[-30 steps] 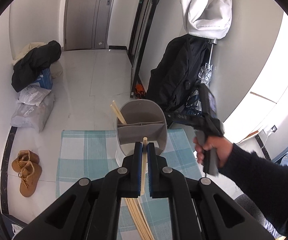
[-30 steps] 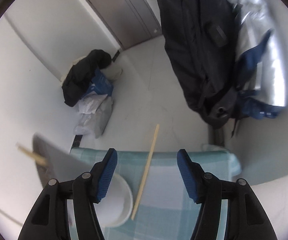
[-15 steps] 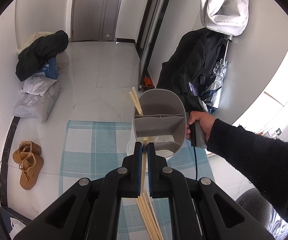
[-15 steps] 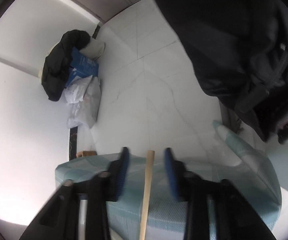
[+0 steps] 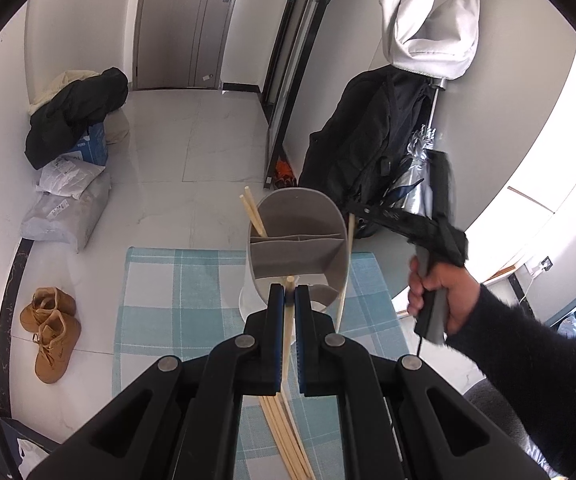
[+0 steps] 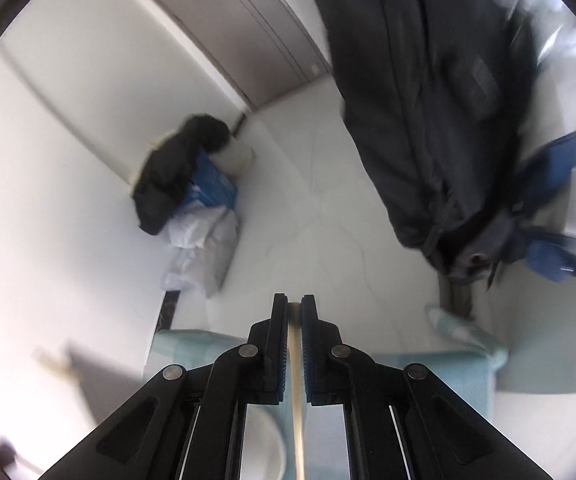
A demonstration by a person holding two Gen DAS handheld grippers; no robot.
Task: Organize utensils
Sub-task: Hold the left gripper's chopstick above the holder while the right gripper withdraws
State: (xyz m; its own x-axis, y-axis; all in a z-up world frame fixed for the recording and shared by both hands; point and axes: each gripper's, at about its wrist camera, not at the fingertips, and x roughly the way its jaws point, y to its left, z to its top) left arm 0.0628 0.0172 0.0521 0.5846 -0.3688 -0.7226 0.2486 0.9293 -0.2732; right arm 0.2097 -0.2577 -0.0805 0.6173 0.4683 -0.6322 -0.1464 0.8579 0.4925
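since the earlier frame the right hand-held gripper [image 6: 295, 307] has just been closing on a chopstick [image 6: 297, 392] and has lifted it off the counter [image 5: 176, 304]; it is now clamped on it. in the left view that stick hangs beside the caddy [image 5: 298, 248], just right of its rim. the left hand-held gripper [image 5: 288, 294] pinches another chopstick [image 5: 287, 344], tip before the caddy. to do this well, i judge, raise the stick above the rim, tip it upright and lower it into the back compartment beside the two already there. more sticks lie on the counter below.
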